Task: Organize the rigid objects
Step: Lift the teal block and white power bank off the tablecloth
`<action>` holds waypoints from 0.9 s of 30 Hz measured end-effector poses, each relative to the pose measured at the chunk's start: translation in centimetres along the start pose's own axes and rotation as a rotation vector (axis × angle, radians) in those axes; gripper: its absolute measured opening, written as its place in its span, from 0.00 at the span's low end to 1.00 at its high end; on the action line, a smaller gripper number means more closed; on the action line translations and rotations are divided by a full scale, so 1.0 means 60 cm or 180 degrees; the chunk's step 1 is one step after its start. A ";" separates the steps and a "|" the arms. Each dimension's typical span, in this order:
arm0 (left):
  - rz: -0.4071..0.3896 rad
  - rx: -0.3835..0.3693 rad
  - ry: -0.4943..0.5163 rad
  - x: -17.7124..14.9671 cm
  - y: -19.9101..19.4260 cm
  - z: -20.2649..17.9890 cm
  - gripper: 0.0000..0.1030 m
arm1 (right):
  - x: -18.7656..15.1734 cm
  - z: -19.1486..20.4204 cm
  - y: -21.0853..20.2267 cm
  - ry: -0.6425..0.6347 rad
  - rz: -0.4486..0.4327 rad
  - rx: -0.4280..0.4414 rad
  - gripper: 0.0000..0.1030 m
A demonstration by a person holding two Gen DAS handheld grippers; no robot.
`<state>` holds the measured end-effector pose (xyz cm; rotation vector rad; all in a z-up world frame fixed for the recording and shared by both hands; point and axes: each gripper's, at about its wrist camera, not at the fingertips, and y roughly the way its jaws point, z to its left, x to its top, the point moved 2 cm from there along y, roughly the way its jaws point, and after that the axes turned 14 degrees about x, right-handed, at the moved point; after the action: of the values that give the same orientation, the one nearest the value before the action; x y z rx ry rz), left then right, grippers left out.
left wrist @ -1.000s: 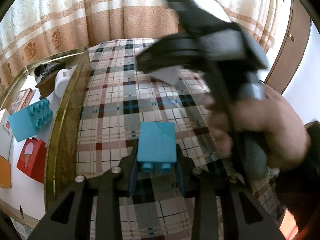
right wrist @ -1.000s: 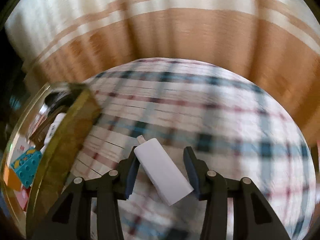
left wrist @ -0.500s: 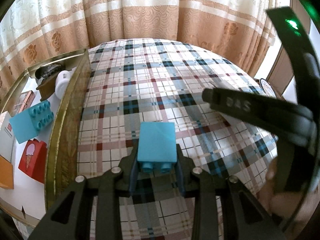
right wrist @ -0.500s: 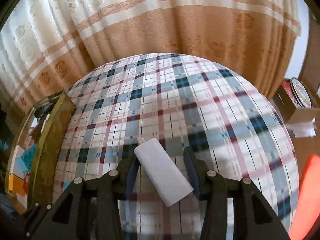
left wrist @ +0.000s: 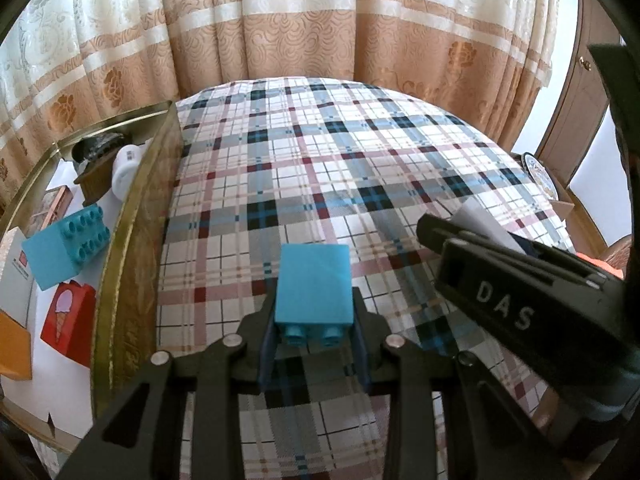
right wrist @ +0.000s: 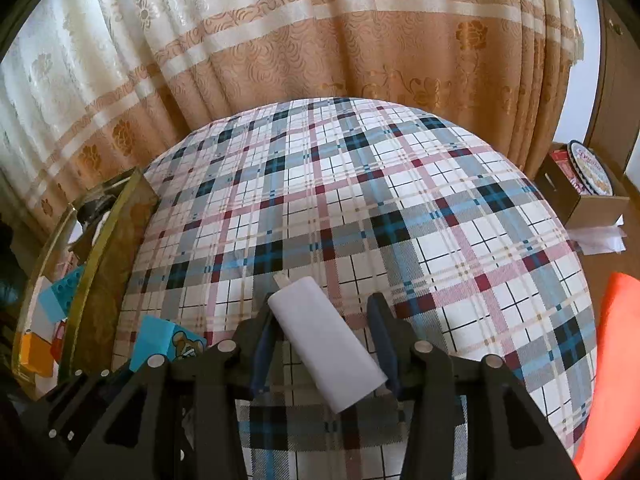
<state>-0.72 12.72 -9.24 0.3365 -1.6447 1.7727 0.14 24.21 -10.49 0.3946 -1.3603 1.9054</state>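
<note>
Left gripper (left wrist: pixel 313 354) clamps a turquoise toy brick (left wrist: pixel 313 285), smooth faces up, two round studs facing the camera, held above the plaid tablecloth (left wrist: pixel 320 168). Right gripper (right wrist: pixel 325 350) pinches a plain white rectangular block (right wrist: pixel 326 340), lying diagonally between the jaws, a small nub at its far end. The right gripper's body bears the letters "DAS". In the gold-rimmed tray (left wrist: pixel 120 248) at left: a second turquoise studded brick (left wrist: pixel 66 252) and a red block with an ice-cream-cone picture (left wrist: pixel 68 326).
</note>
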 end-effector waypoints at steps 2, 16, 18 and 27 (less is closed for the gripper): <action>-0.0003 0.0007 0.0006 0.000 0.000 -0.001 0.31 | 0.000 -0.004 -0.002 0.0049 -0.0027 0.0048 0.47; -0.0055 -0.0030 0.0046 -0.009 -0.019 -0.006 0.30 | -0.001 -0.024 -0.013 0.0262 -0.0145 0.0209 0.47; -0.0180 -0.0043 0.0035 -0.011 -0.037 -0.003 0.30 | -0.001 -0.024 -0.014 0.0276 -0.0151 0.0225 0.46; -0.0281 -0.0239 -0.0095 -0.014 -0.084 0.023 0.30 | -0.002 -0.026 -0.013 0.0279 -0.0149 0.0189 0.46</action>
<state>2.73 10.96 -5.62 0.3967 -1.6865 1.6436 1.04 25.69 -10.65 0.3645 -1.2297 1.9055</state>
